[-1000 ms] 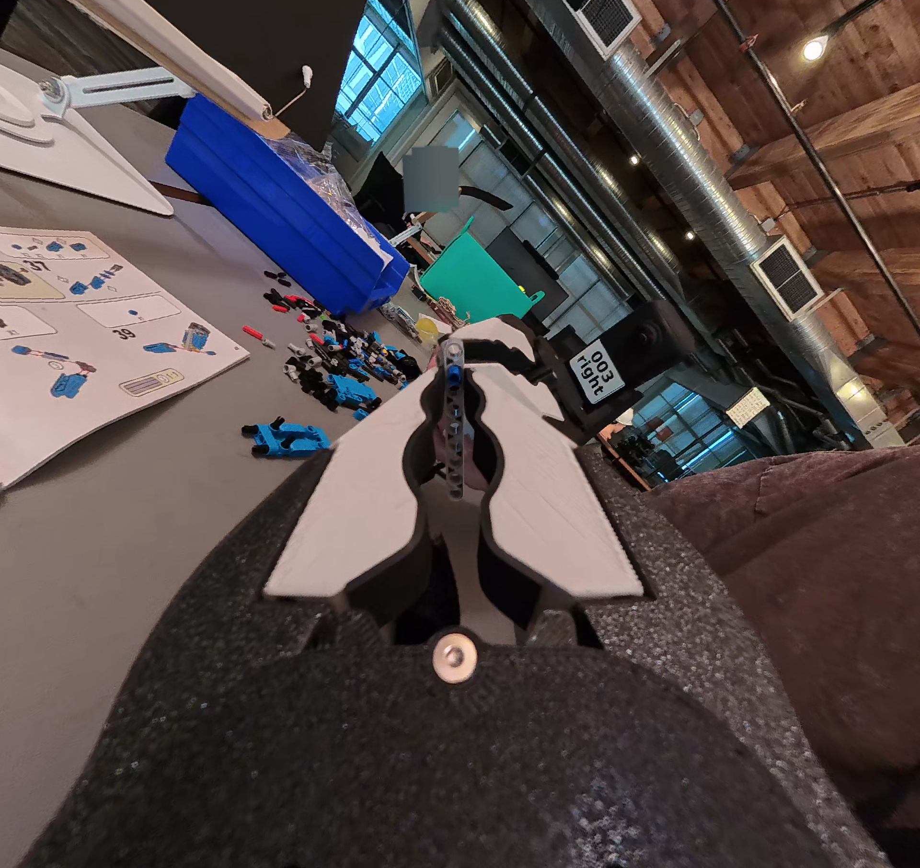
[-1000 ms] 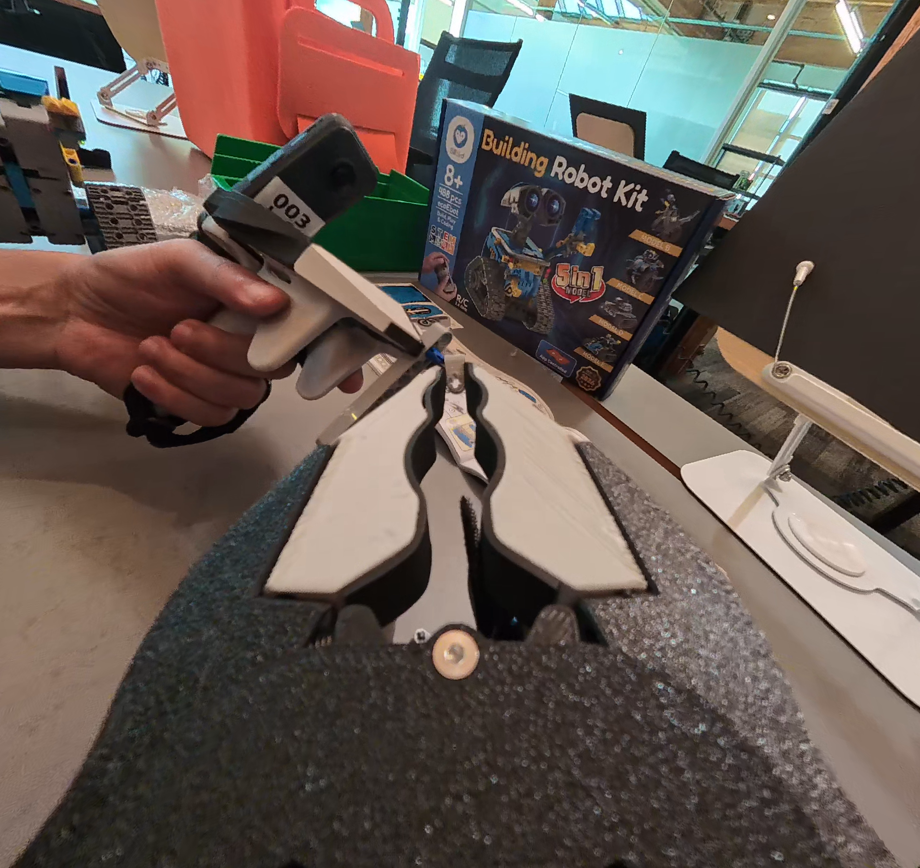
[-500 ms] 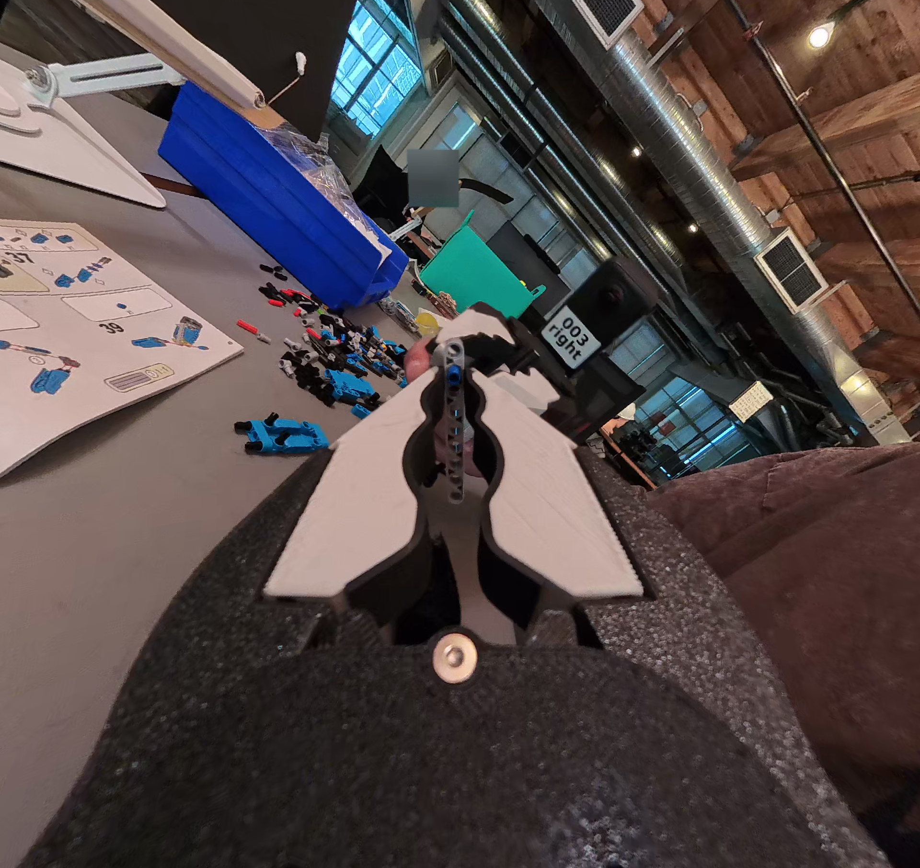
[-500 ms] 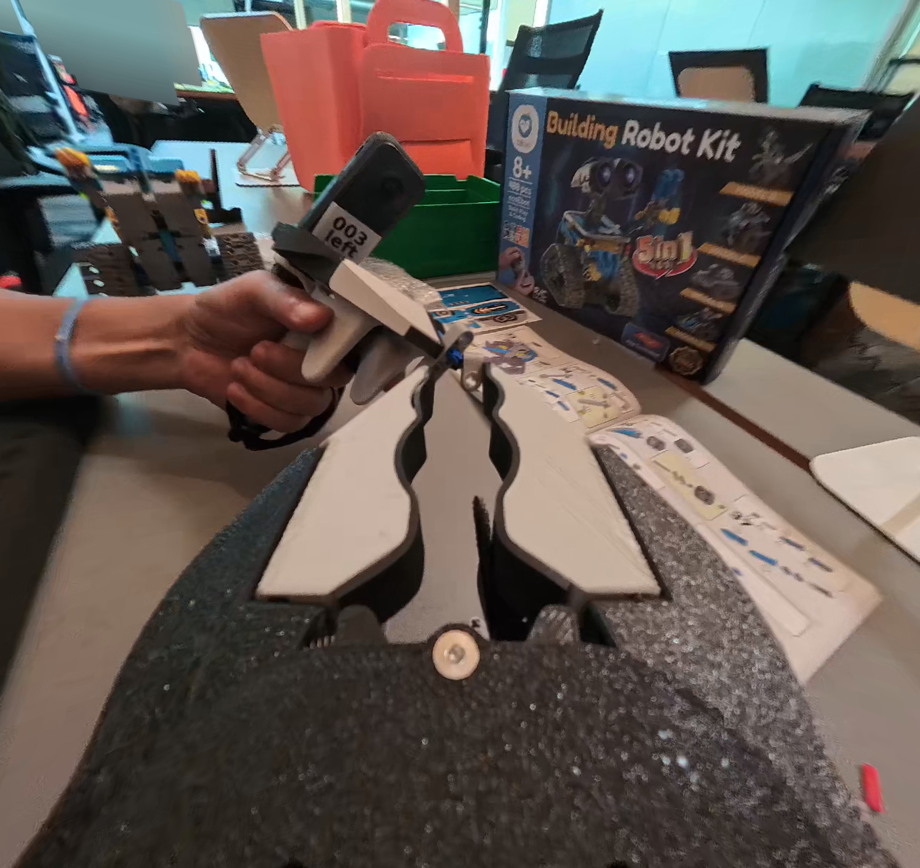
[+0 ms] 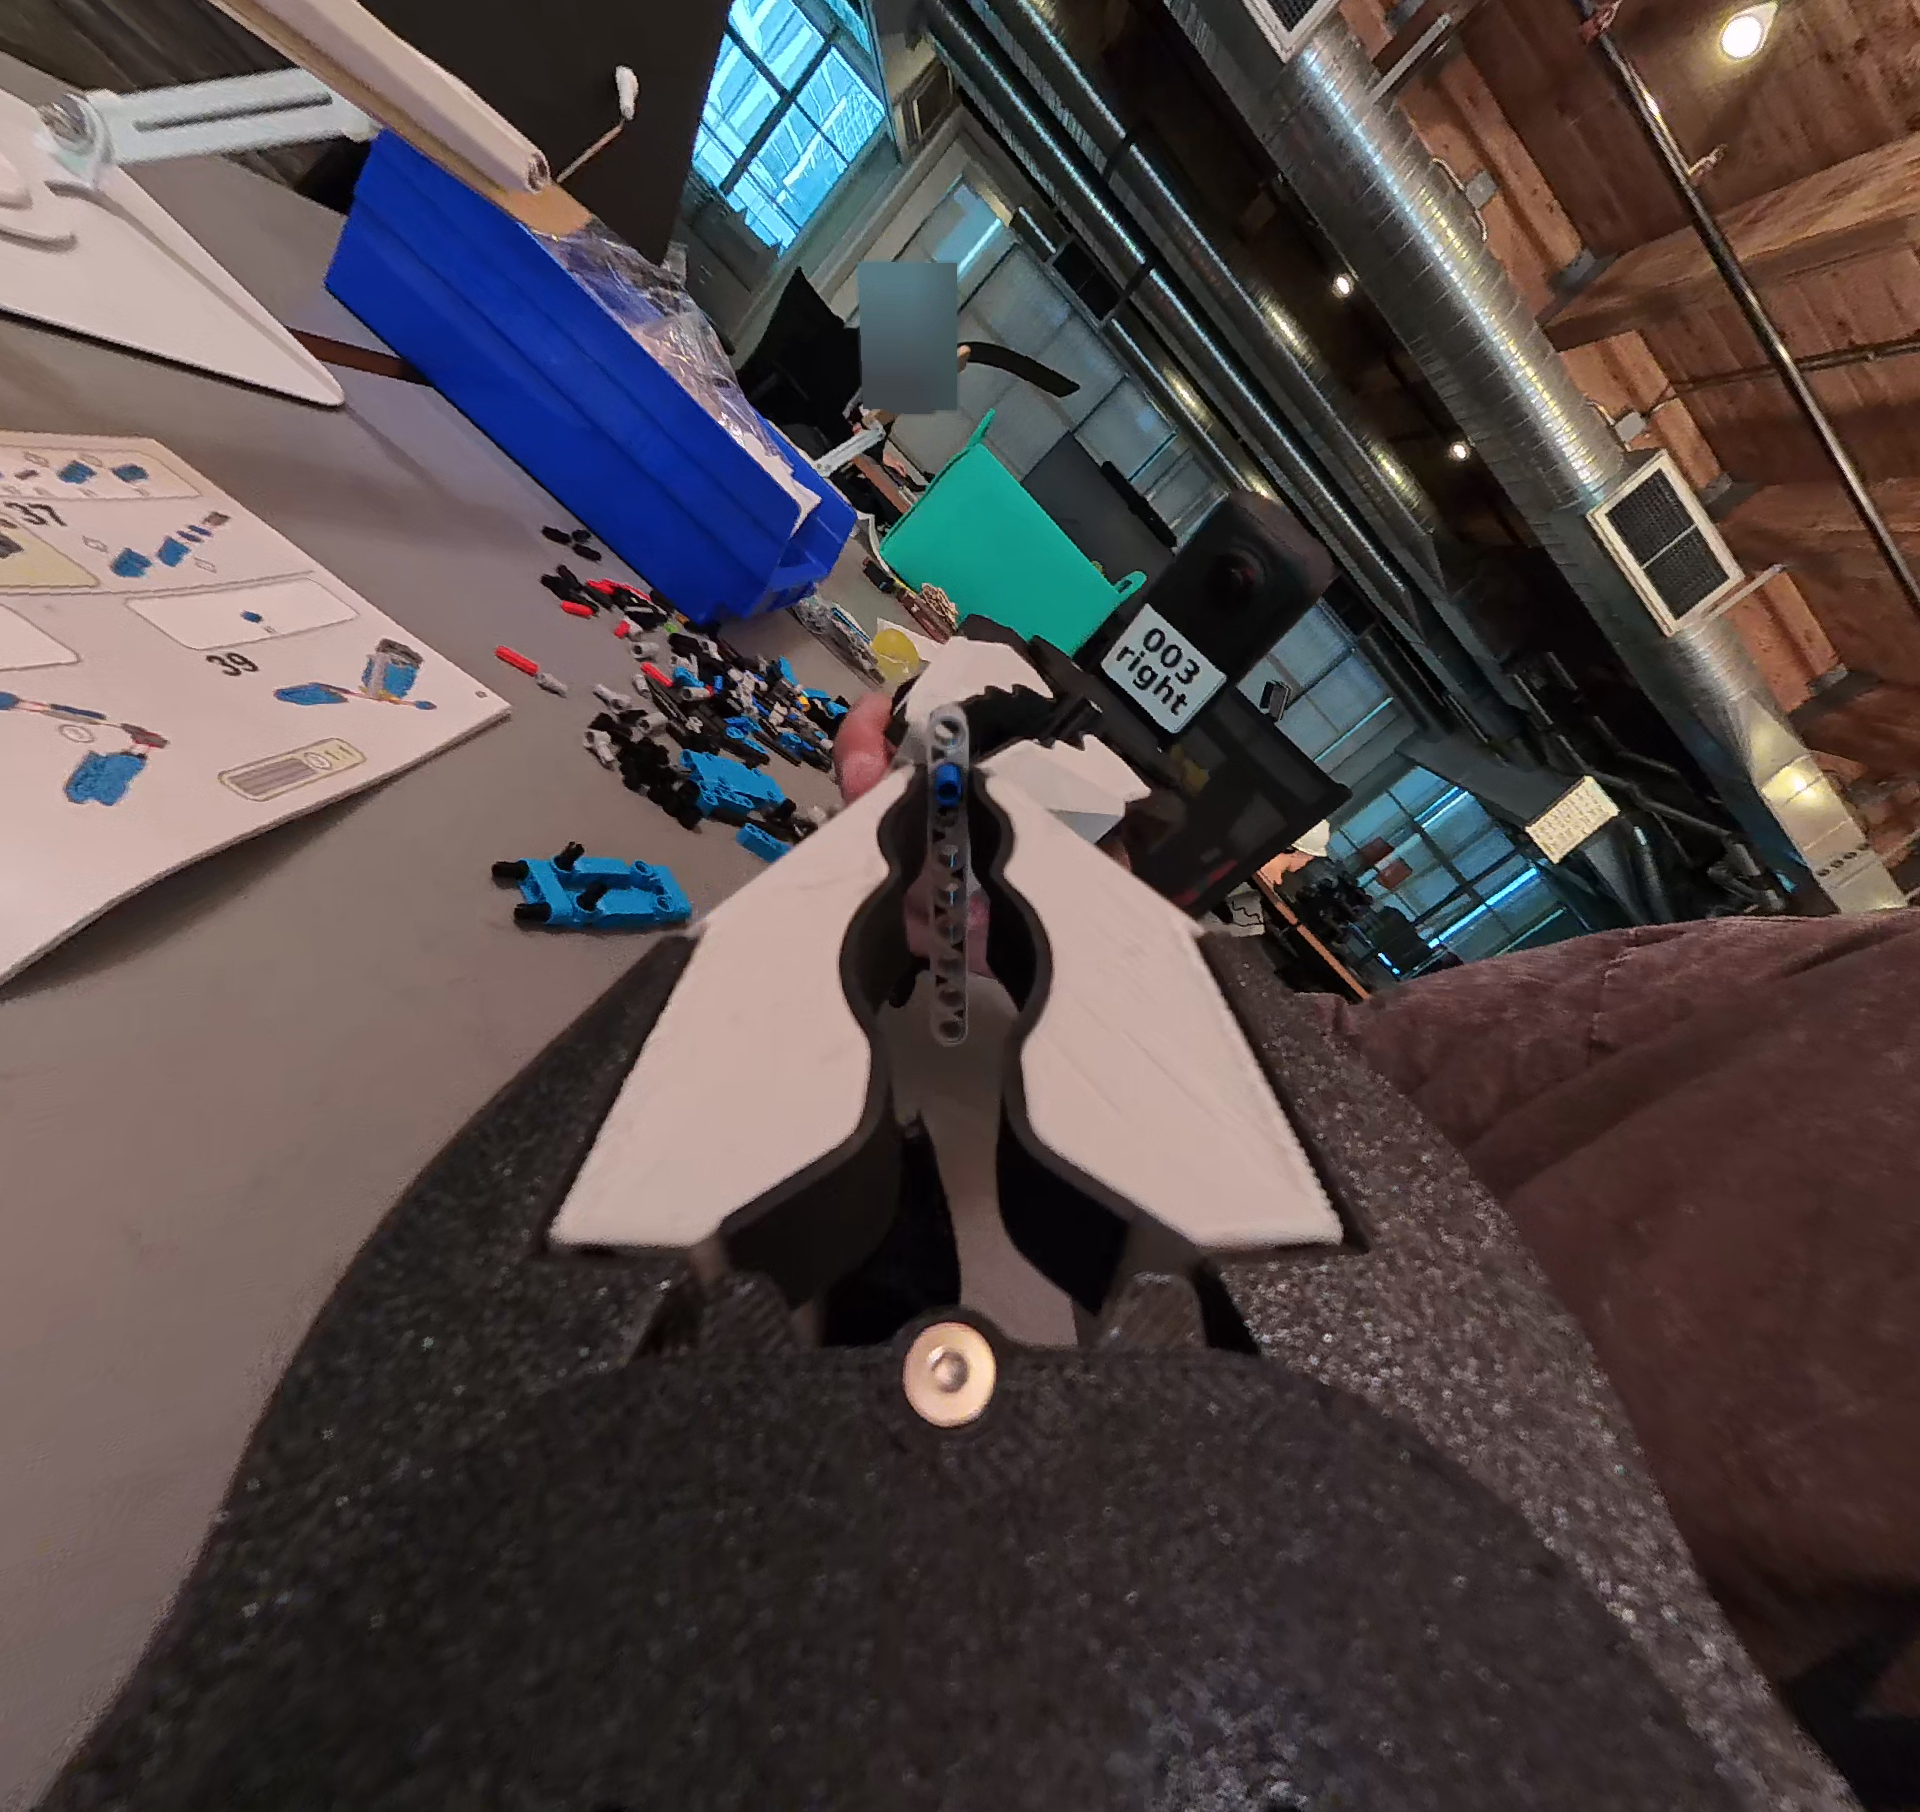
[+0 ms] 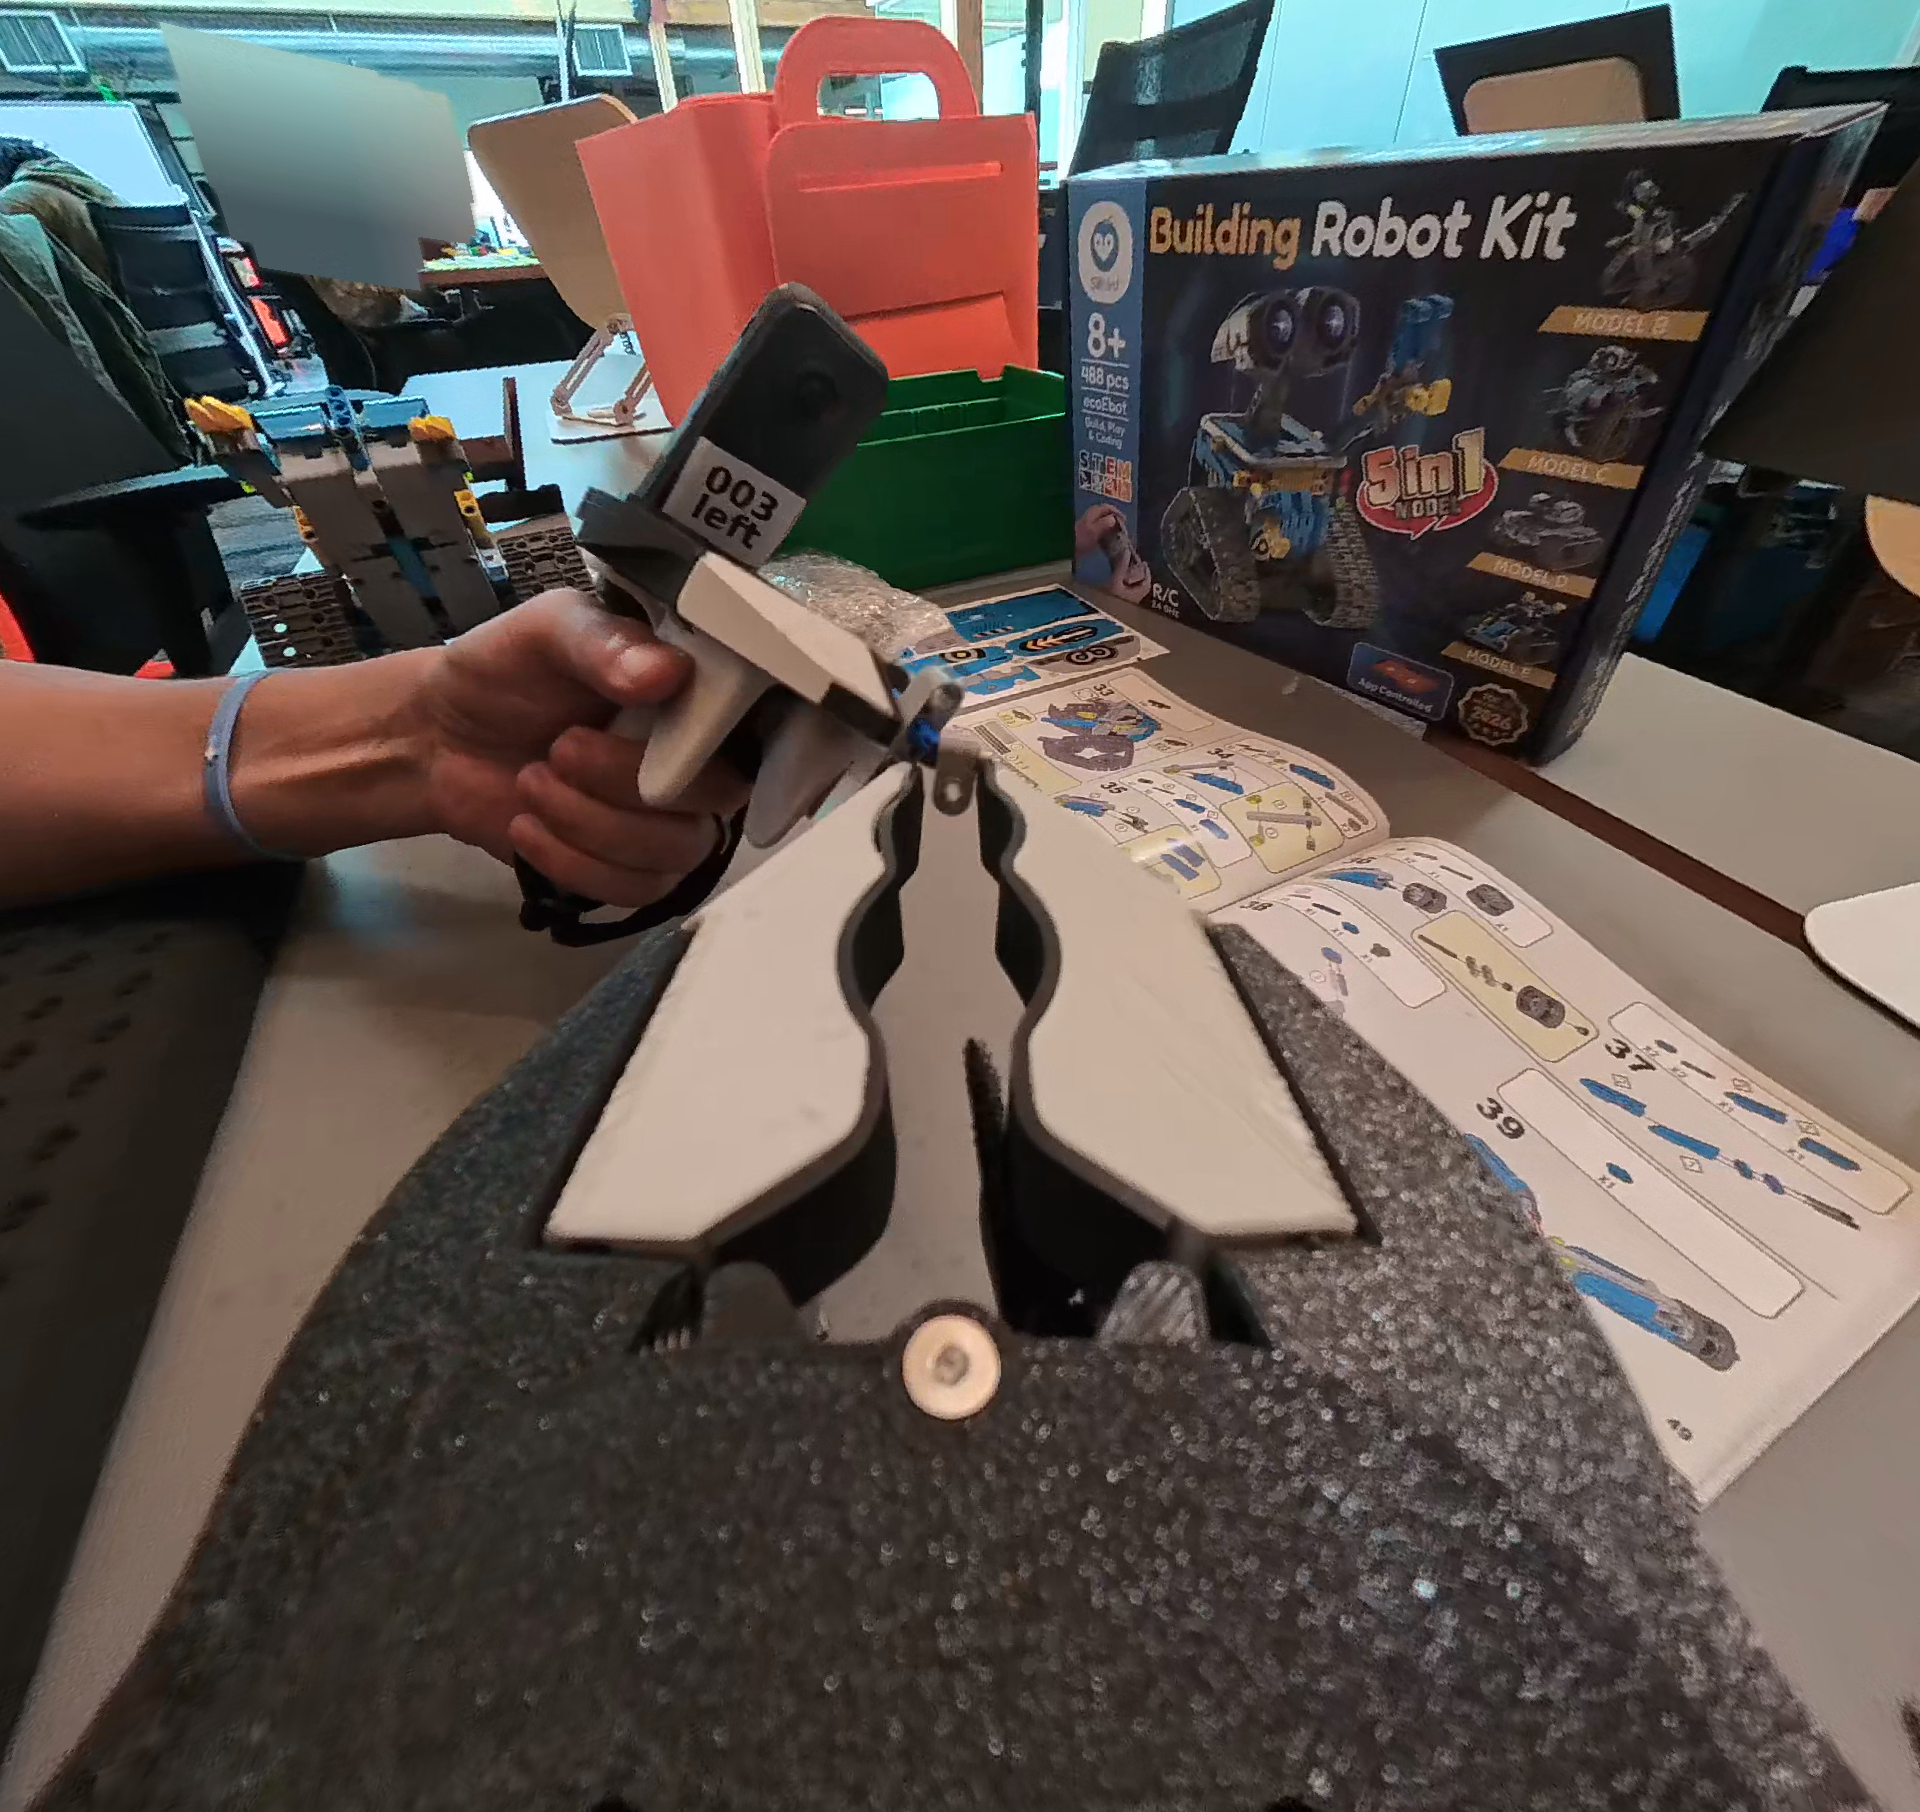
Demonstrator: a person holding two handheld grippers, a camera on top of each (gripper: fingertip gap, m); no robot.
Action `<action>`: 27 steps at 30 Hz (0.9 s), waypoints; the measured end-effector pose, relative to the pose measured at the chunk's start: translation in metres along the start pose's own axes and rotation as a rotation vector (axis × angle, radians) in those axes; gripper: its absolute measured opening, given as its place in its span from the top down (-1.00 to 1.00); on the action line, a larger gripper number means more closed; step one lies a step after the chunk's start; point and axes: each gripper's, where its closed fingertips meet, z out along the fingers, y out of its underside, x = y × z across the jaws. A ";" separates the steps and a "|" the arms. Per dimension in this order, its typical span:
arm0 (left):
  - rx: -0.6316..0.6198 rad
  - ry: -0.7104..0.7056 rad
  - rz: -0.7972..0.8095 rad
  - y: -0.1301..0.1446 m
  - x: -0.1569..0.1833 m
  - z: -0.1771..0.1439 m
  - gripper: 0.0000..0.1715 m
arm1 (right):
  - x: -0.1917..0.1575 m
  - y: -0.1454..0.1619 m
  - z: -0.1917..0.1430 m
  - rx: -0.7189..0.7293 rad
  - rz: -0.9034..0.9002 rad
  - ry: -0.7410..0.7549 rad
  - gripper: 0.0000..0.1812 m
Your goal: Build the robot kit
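My left gripper (image 5: 948,786) is shut on a long grey holed beam (image 5: 948,910) that runs back between its fingers. A blue pin (image 5: 943,781) sits near the beam's far tip. In the right wrist view a hand holds this left gripper (image 6: 894,713) above the table, and the blue pin (image 6: 918,736) shows at its tip. A small grey connector piece (image 6: 954,780) hangs on that pin between my right gripper's (image 6: 945,775) fingertips. It lies against the right pad, with a slit of daylight on the left side. The right gripper (image 5: 1013,723) also shows just behind the beam tip.
An open instruction booklet (image 6: 1455,983) lies on the grey table (image 5: 260,1087). Also there are a pile of loose small parts (image 5: 717,723), a blue plate part (image 5: 597,892), a blue bin (image 5: 582,391), the kit box (image 6: 1403,412), a green bin (image 6: 935,484), an orange bag (image 6: 831,235) and a built model (image 6: 384,526). Less than 4 cm separates the two grippers' tips.
My right gripper's jaws opened wide off the small grey piece, then narrowed around it again, and its view swung right. The left gripper kept hold of the beam, almost still.
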 end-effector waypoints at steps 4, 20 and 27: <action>-0.001 -0.007 0.009 0.000 0.000 0.001 0.93 | 0.000 -0.002 -0.002 0.011 0.068 -0.041 0.90; 0.146 0.052 -0.181 -0.011 -0.005 -0.002 0.93 | 0.008 -0.008 0.002 -0.013 -0.258 0.237 0.93; 0.273 0.202 -0.342 -0.020 0.007 0.000 0.93 | 0.006 -0.025 -0.001 0.065 -0.407 0.371 0.93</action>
